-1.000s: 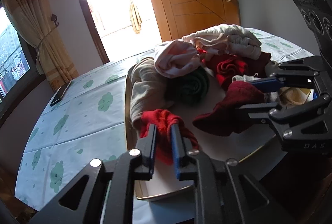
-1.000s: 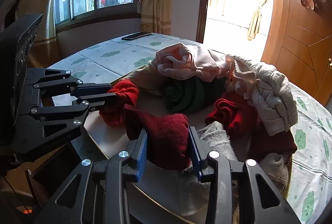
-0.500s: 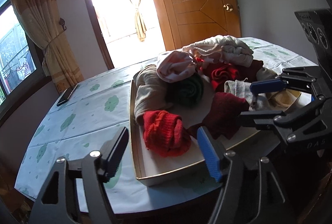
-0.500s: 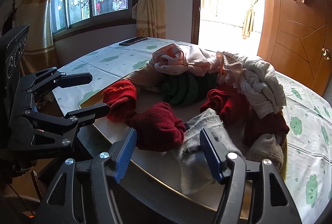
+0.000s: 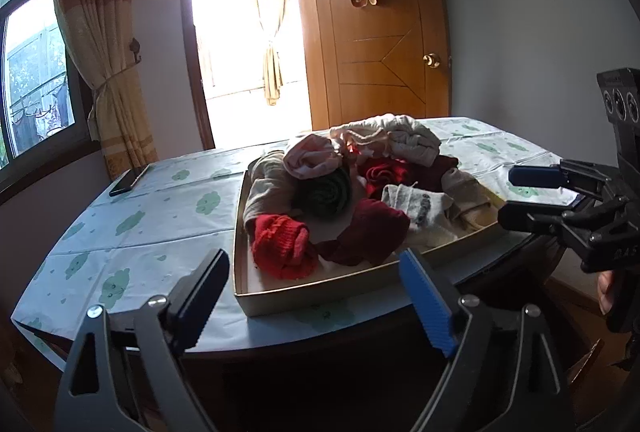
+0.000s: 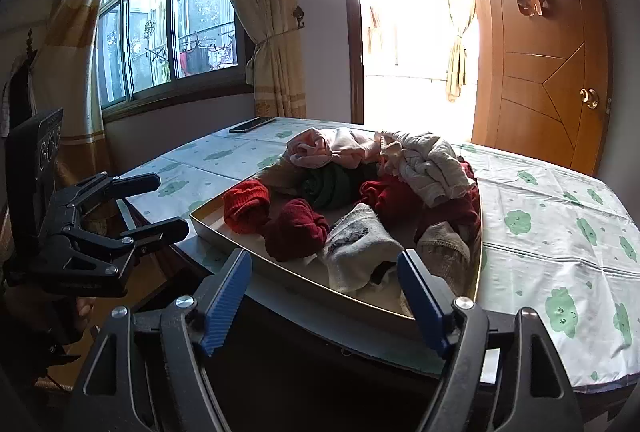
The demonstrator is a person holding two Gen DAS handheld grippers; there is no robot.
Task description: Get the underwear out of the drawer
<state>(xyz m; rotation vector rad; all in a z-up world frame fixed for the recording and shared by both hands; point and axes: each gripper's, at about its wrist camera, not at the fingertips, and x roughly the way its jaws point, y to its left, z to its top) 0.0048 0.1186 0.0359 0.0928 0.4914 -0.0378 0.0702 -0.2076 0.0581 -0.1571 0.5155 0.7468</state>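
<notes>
The room held a wooden door [image 5: 380, 43], curtained windows and a worktop [image 5: 168, 216] under a pale cloth with green prints. On it sat the shallow drawer tray [image 5: 320, 288], with rolled red, maroon and grey underwear [image 5: 284, 244] inside; removal looked unfinished. The left gripper [image 5: 316, 296] and right gripper [image 6: 324, 296], jaws just opened, grasped nothing.

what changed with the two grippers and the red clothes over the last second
Both grippers let go. The left gripper released the bright red garment, the right gripper the dark red garment; both jaws have just been opening, nothing between them, and both pulled back from the tray. Both garments lie in the tray; the rest of the pile looks unchanged.
</notes>
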